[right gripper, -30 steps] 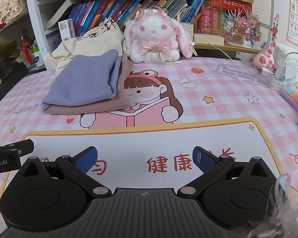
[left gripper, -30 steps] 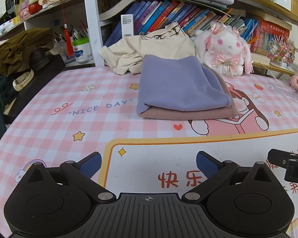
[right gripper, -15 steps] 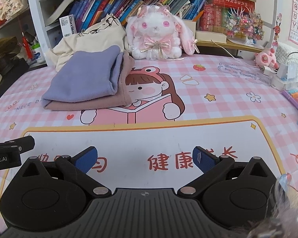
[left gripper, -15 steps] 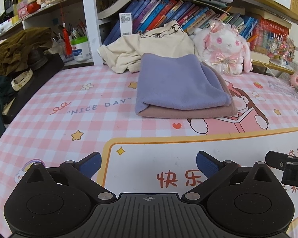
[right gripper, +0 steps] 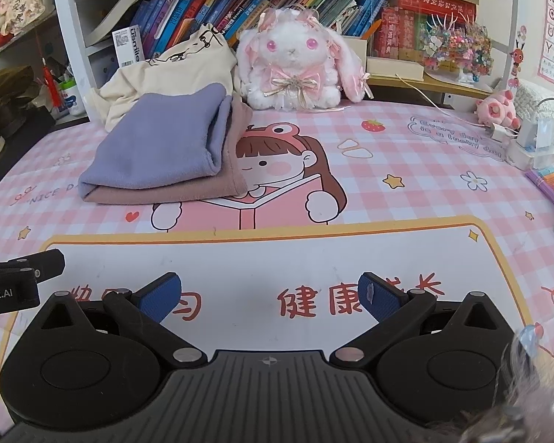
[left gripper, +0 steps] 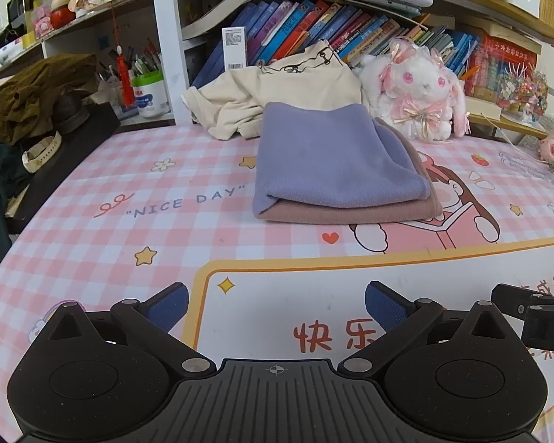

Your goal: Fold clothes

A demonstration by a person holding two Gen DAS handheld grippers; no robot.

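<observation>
A folded lilac cloth (left gripper: pixel 332 158) lies on a folded mauve cloth (left gripper: pixel 351 212) on the pink checked table mat (left gripper: pixel 129 229); the pair shows too in the right wrist view, lilac (right gripper: pixel 158 151) over mauve (right gripper: pixel 173 193). An unfolded cream shirt (left gripper: pixel 277 88) lies crumpled behind them against the books, also in the right wrist view (right gripper: pixel 166 70). My left gripper (left gripper: pixel 277 304) is open and empty over the near white panel. My right gripper (right gripper: pixel 269 297) is open and empty beside it, to its right.
A white plush rabbit (right gripper: pixel 295 66) sits right of the clothes. A bookshelf (left gripper: pixel 314 26) lines the back. Dark clothes and a black board (left gripper: pixel 55 140) lie at the left edge. A charger and small toys (right gripper: pixel 528 144) lie at the right.
Both grippers have edged slightly forward toward the stack of clothes. Their jaws stay open and the clothes have not moved.
</observation>
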